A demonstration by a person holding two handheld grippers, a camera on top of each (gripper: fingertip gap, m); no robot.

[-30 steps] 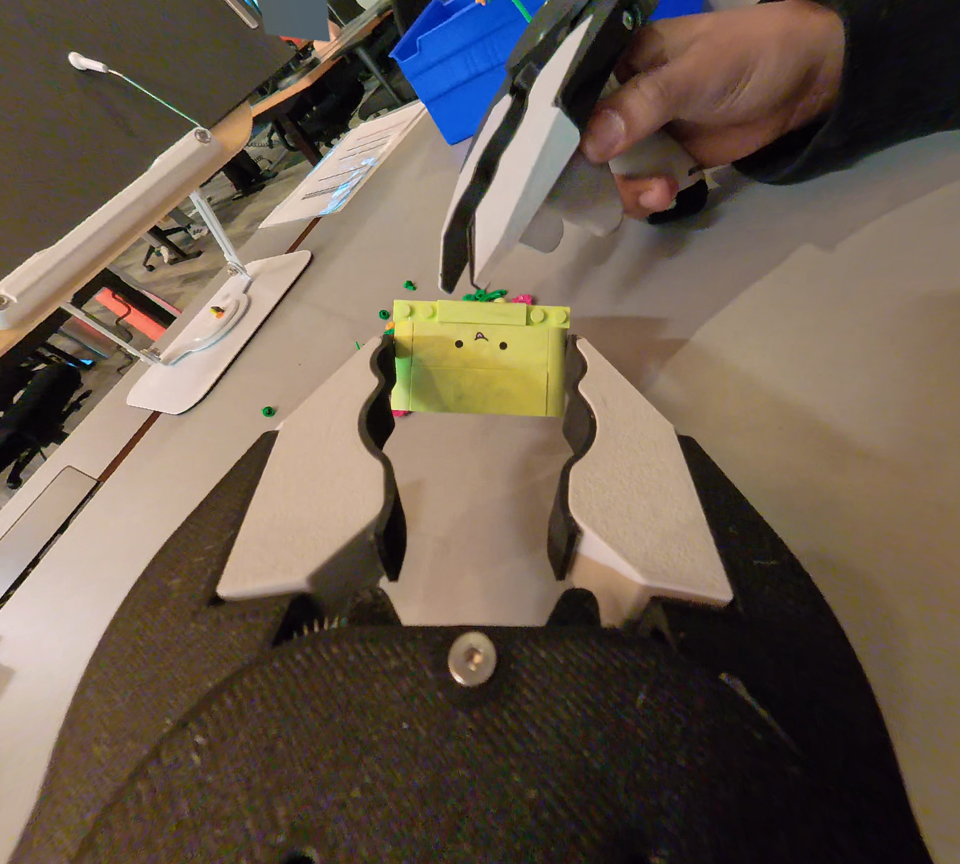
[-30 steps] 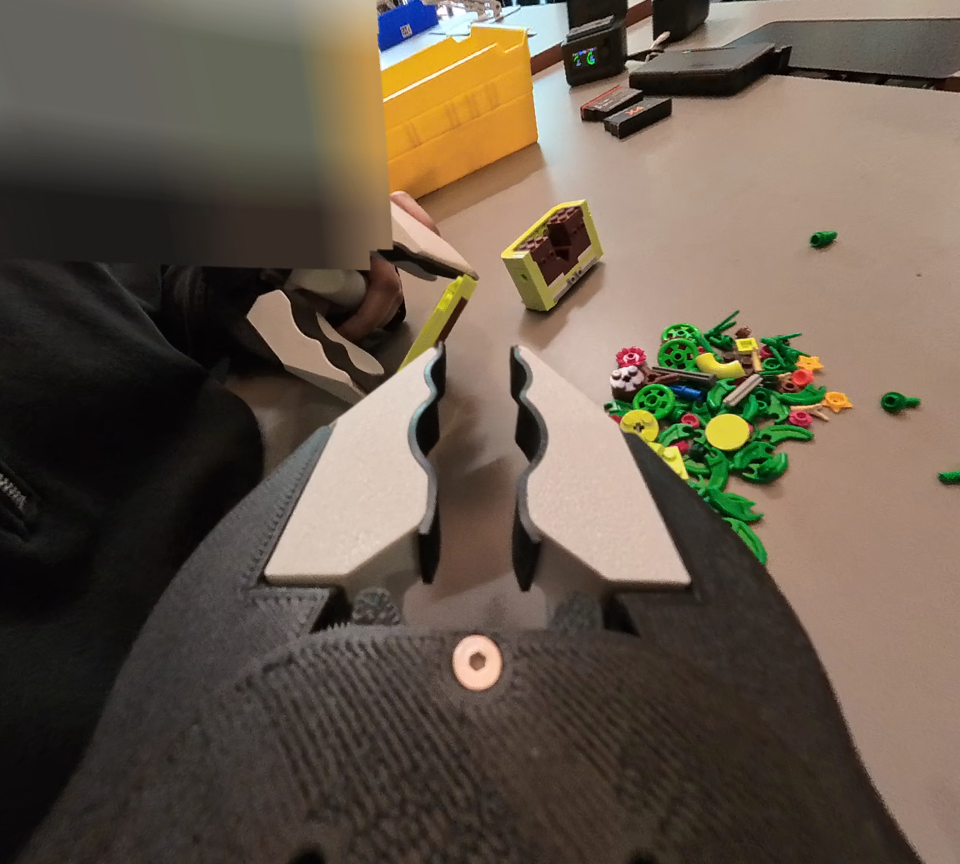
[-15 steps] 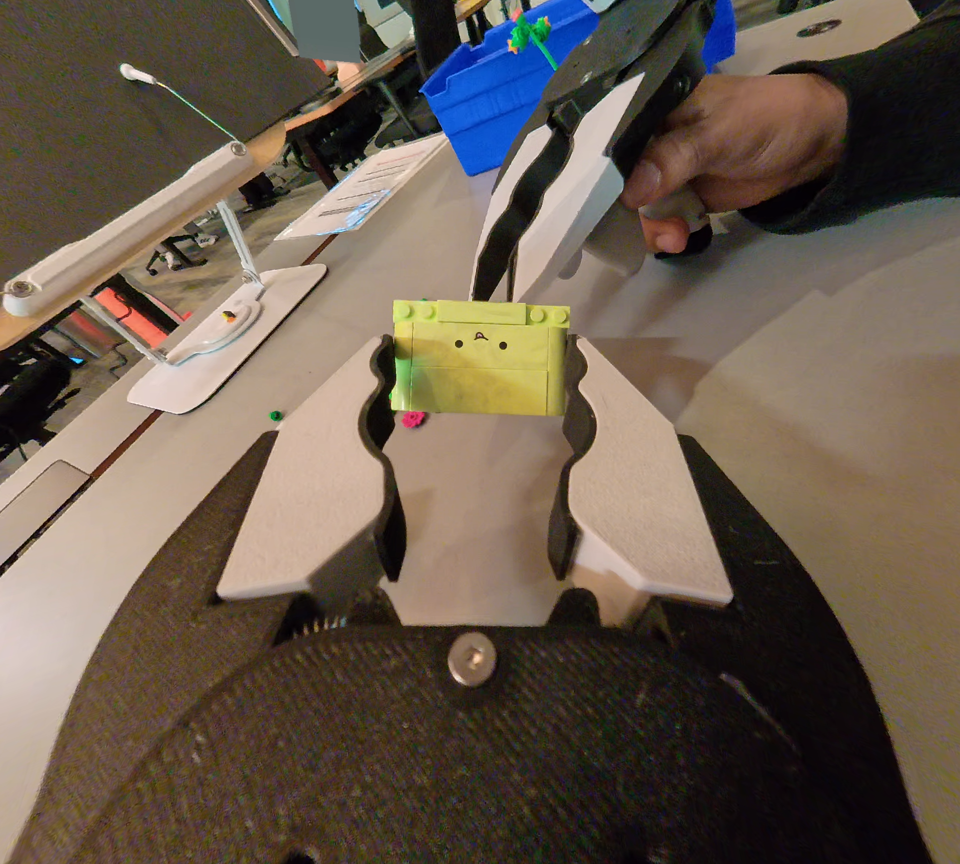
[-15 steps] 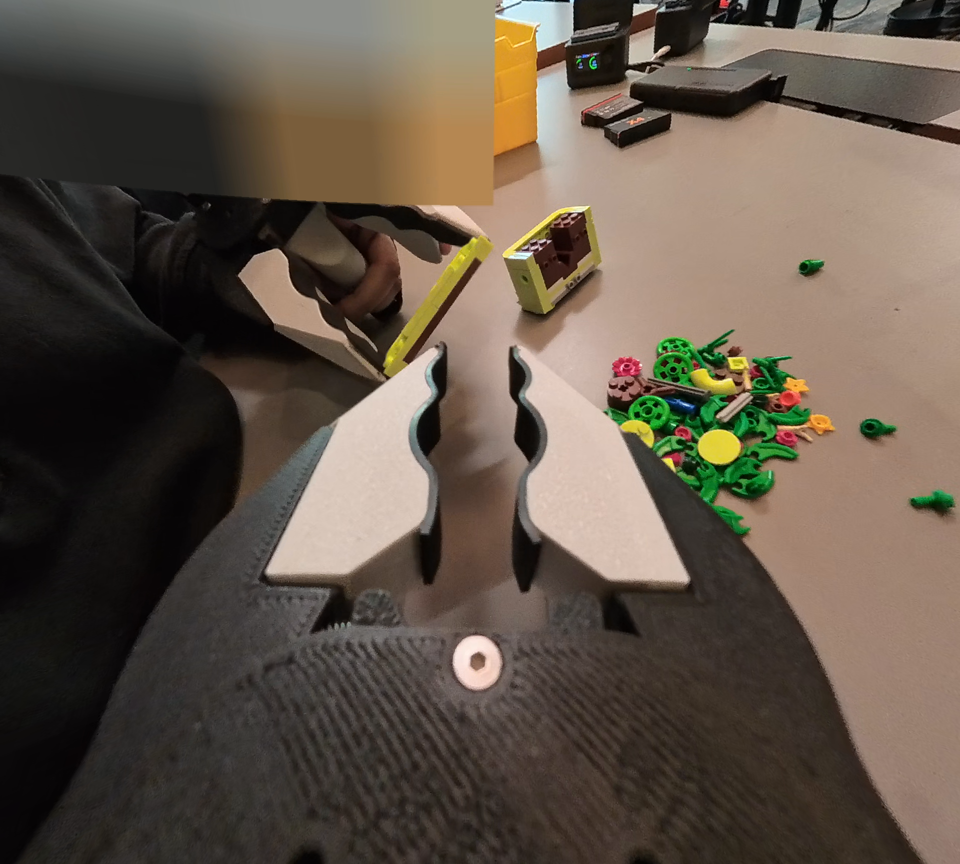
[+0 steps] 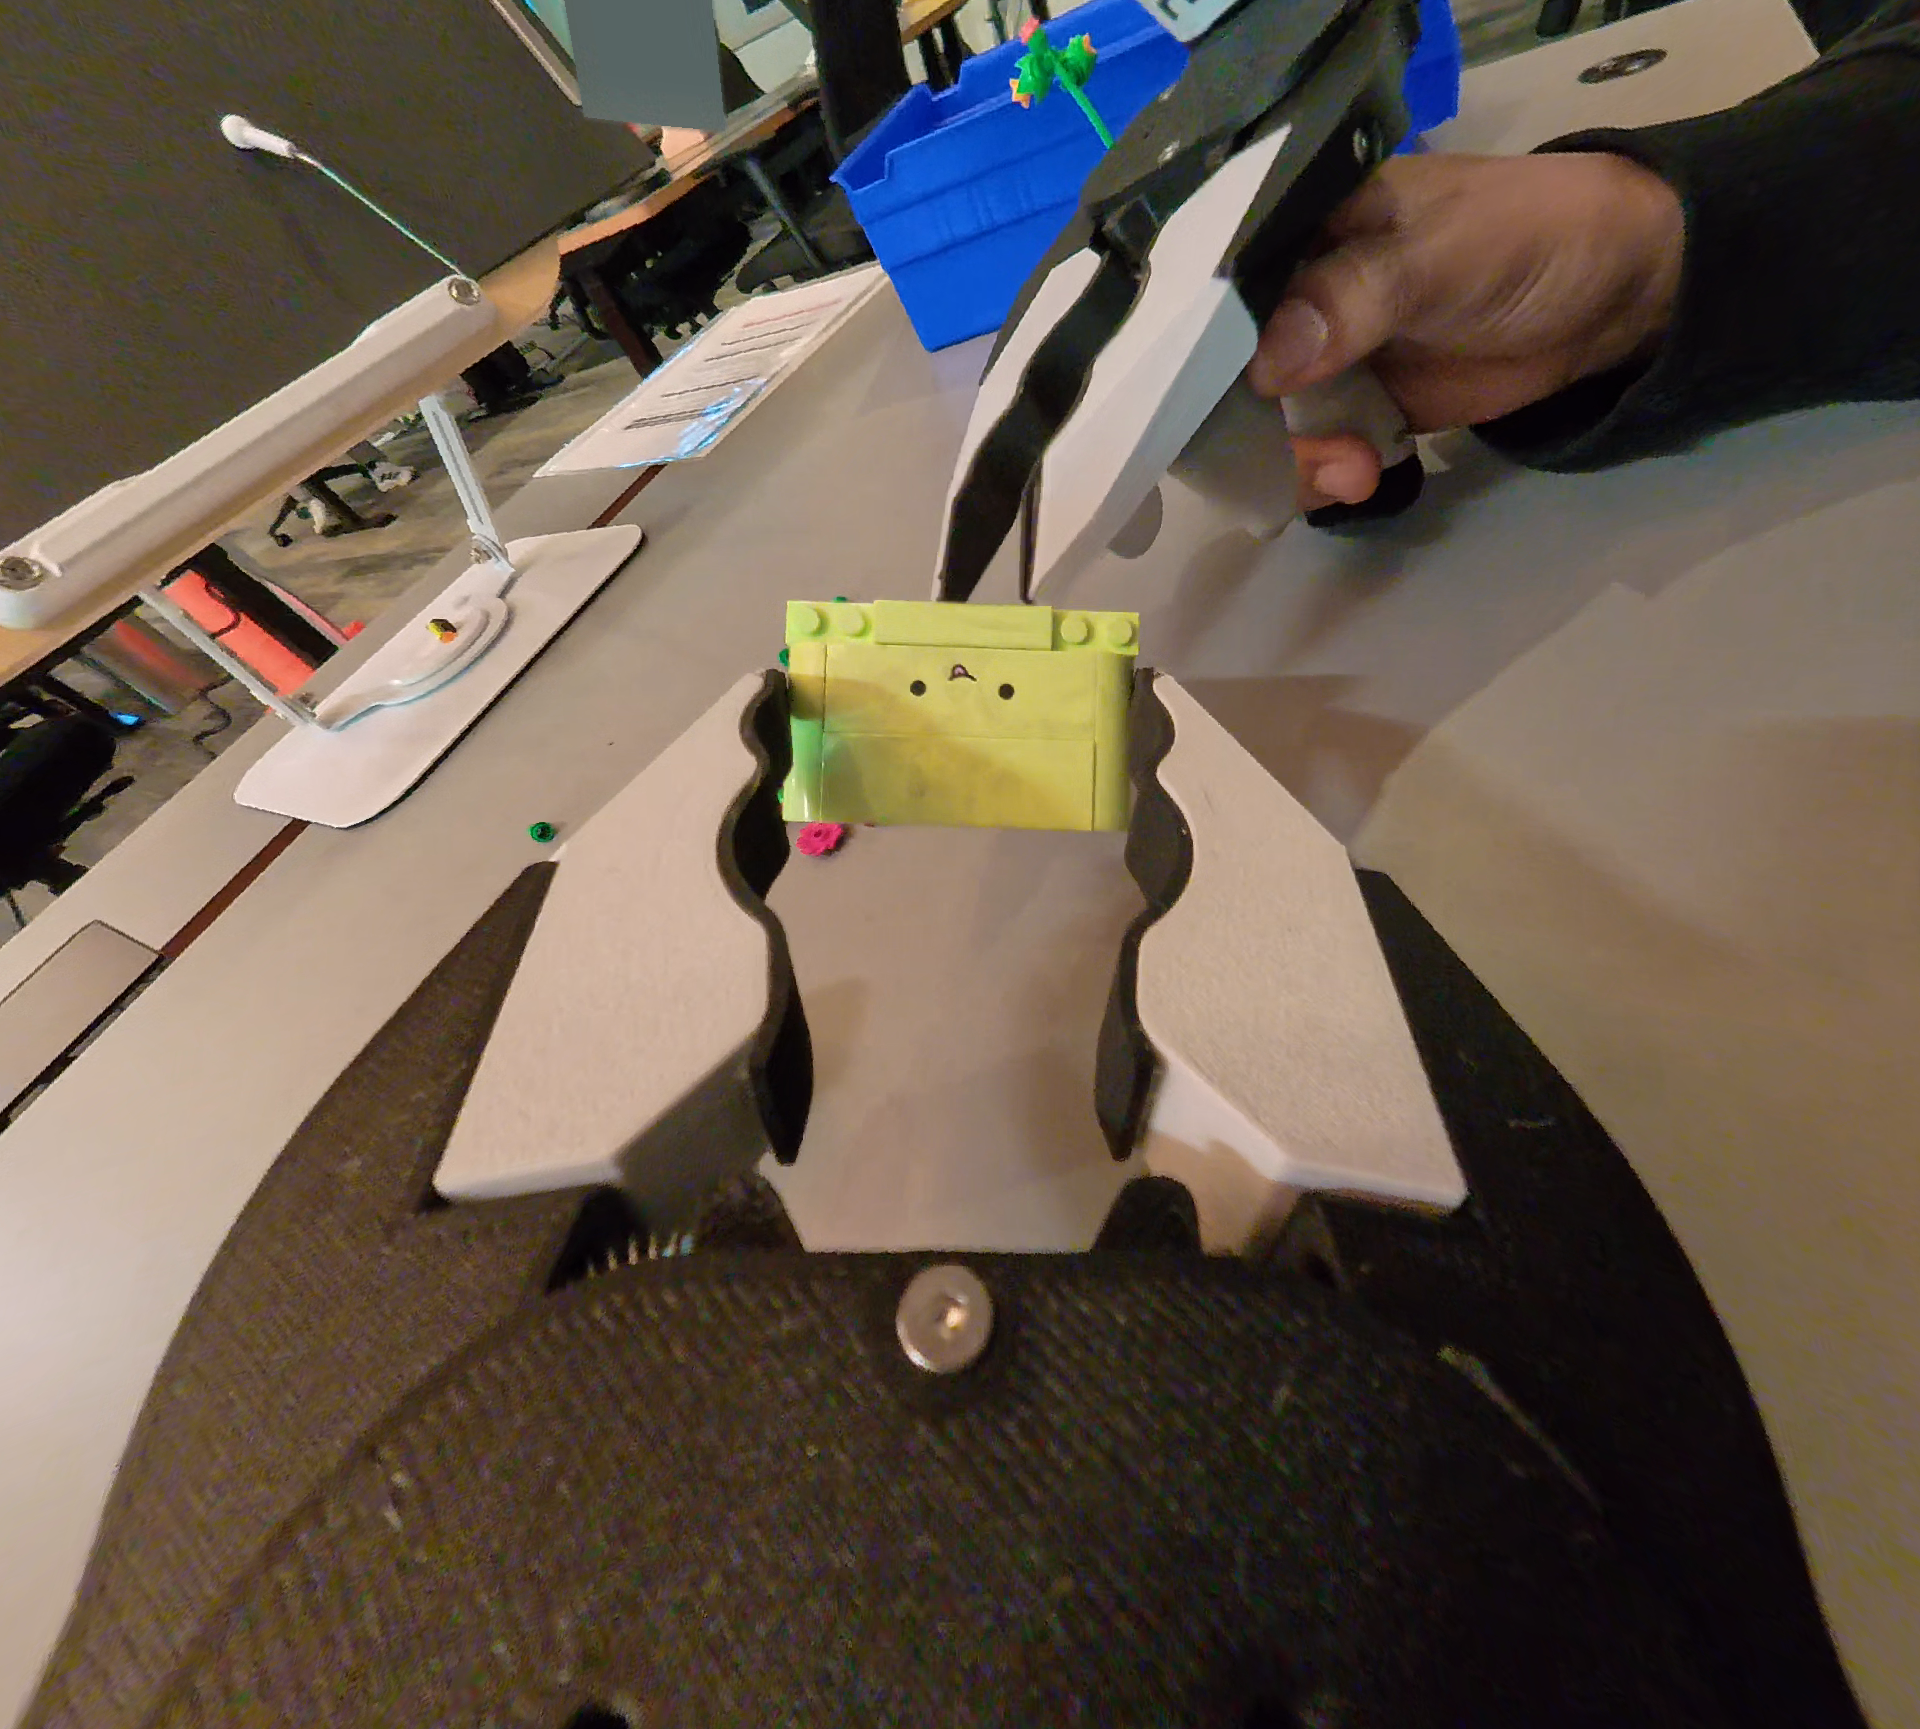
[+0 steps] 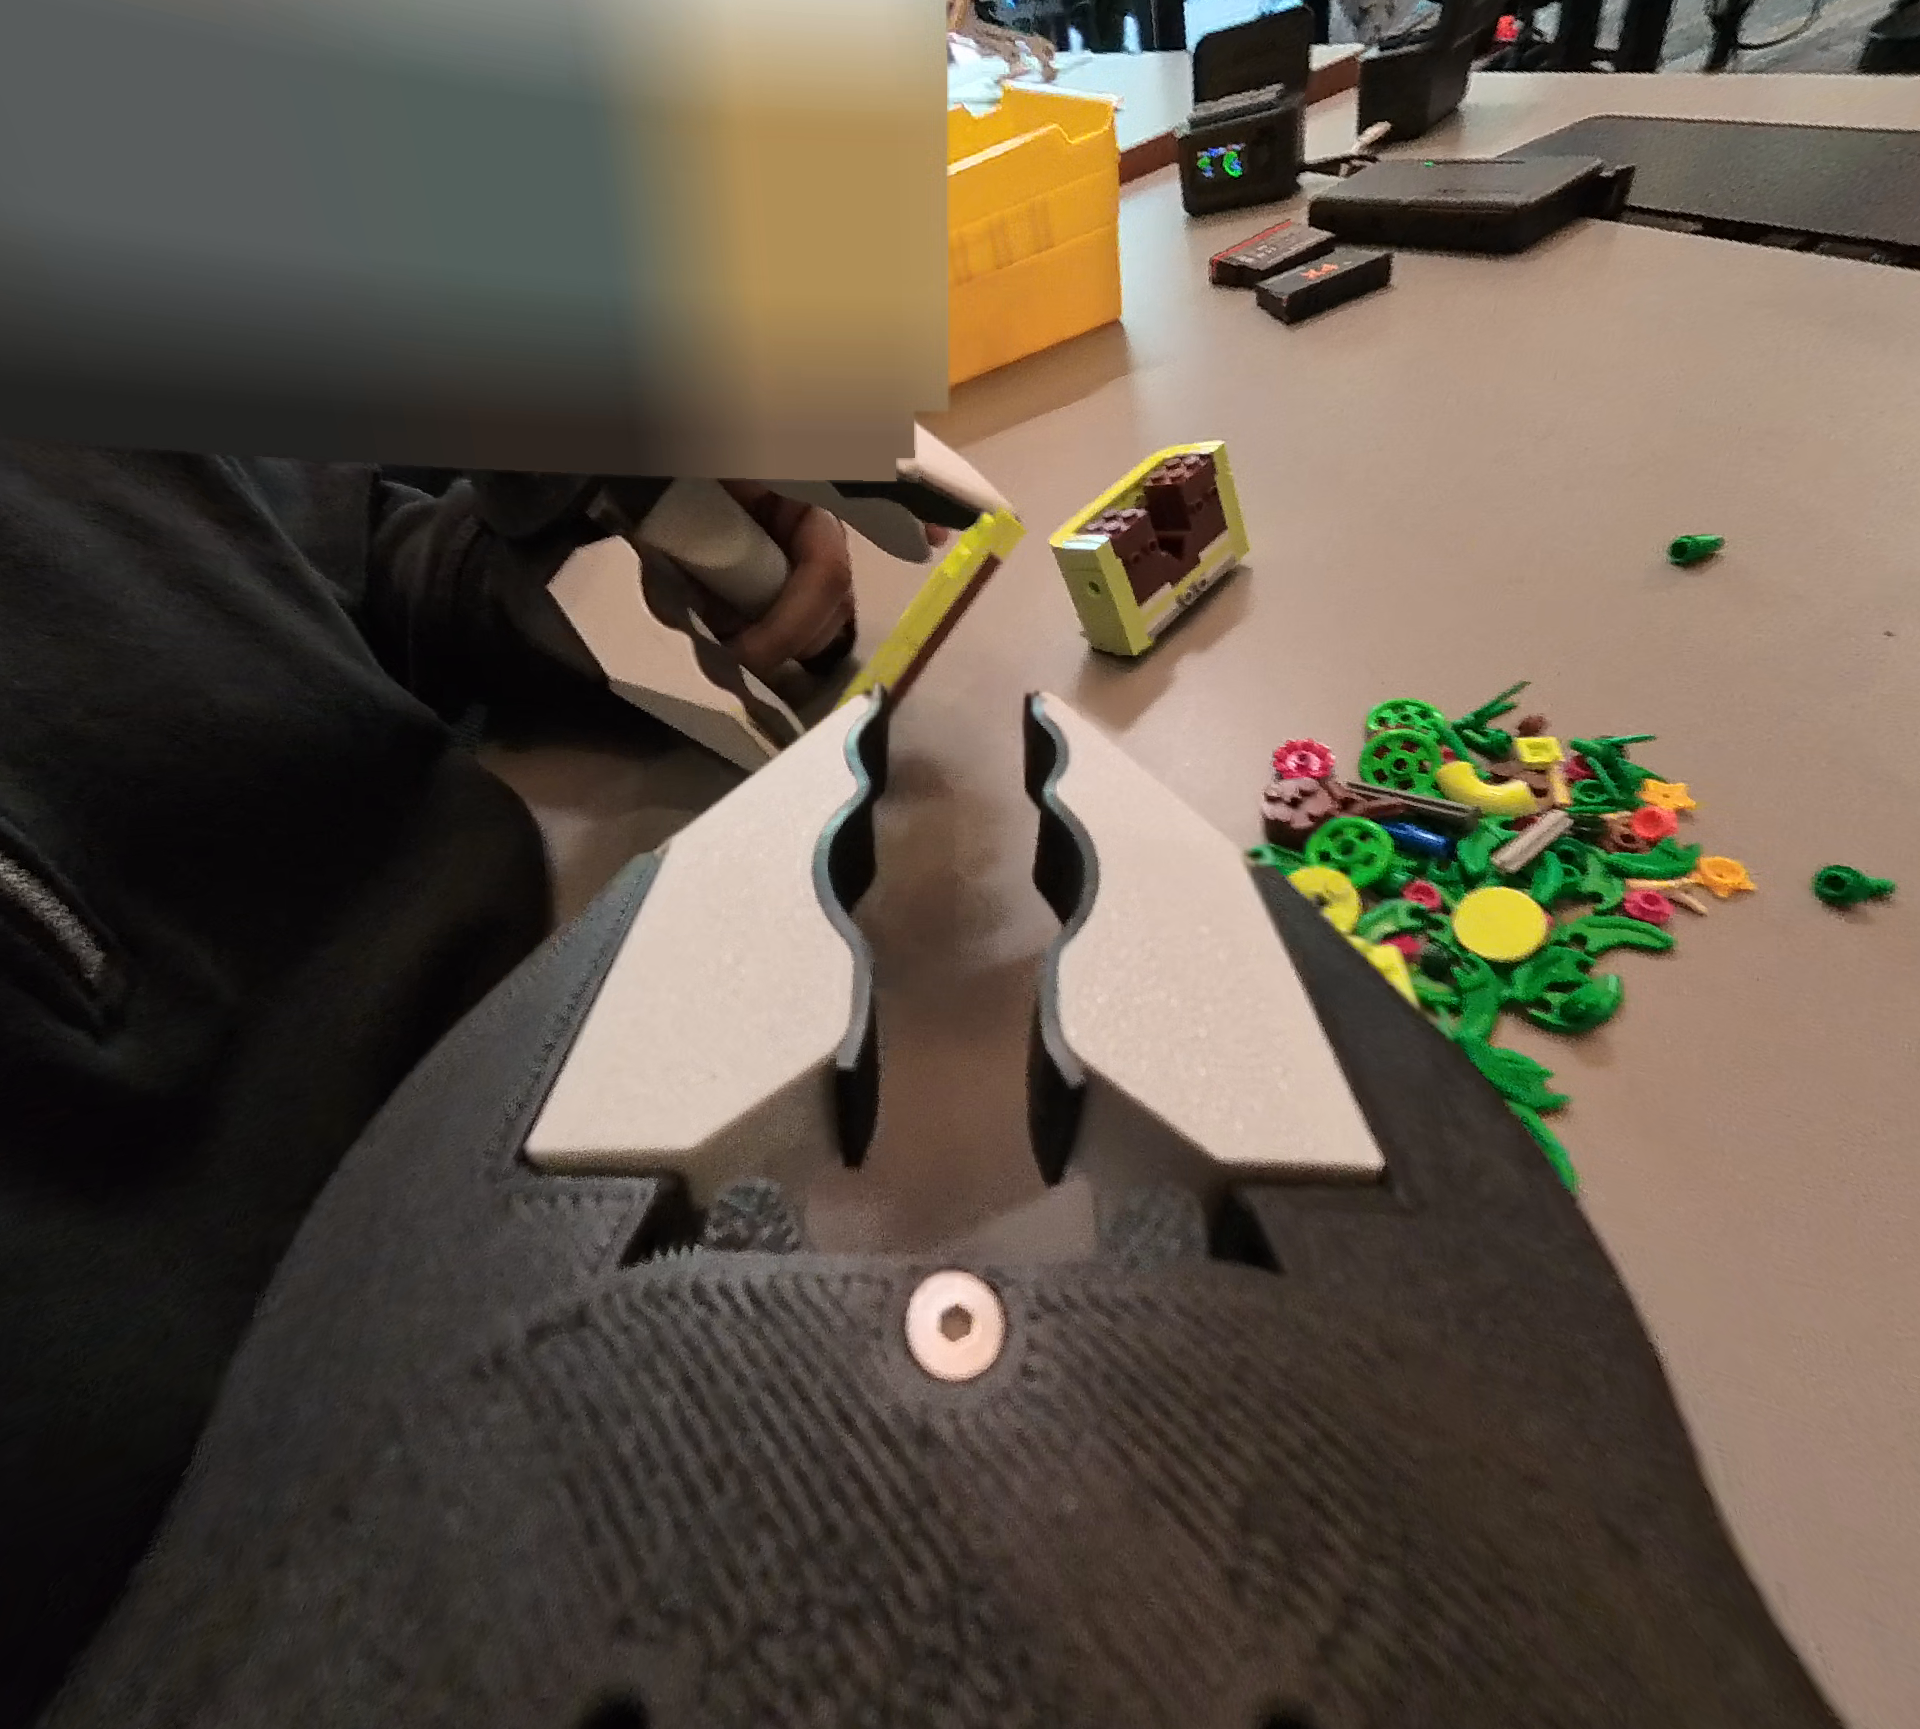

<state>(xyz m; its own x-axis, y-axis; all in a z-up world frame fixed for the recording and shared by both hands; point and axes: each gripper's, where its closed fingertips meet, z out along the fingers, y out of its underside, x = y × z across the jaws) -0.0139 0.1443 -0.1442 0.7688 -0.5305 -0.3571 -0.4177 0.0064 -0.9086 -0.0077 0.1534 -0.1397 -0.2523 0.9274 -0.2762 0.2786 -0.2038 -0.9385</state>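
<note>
Your left gripper point(image 5: 956, 692) has its fingers clamped on the two side edges of one lime panel point(image 5: 951, 775), the one with the little face. The panel sits right at the fingertips and leans over. I can't tell if its bottom edge touches the table point(image 5: 1558, 848).

At 7 o'clock of the panel there's one pink flower point(image 5: 821, 838), and one green stud point(image 5: 538, 832) lies further out at 8. One blue bin point(image 5: 987, 204) sits way back at 12.

Your right gripper point(image 6: 956, 713) hangs just above the panel's top edge. Its fingers are parted a little and hold nothing.

In the right wrist view, one lime box point(image 6: 1148, 547) with brown bricks inside lies at 1 o'clock of those fingers. One pile point(image 6: 1475, 858) of small bits, mostly green, is at 3, with two loose green bits point(image 6: 1849, 884) beyond it. One yellow bin point(image 6: 1029, 225) stands at 12.
</note>
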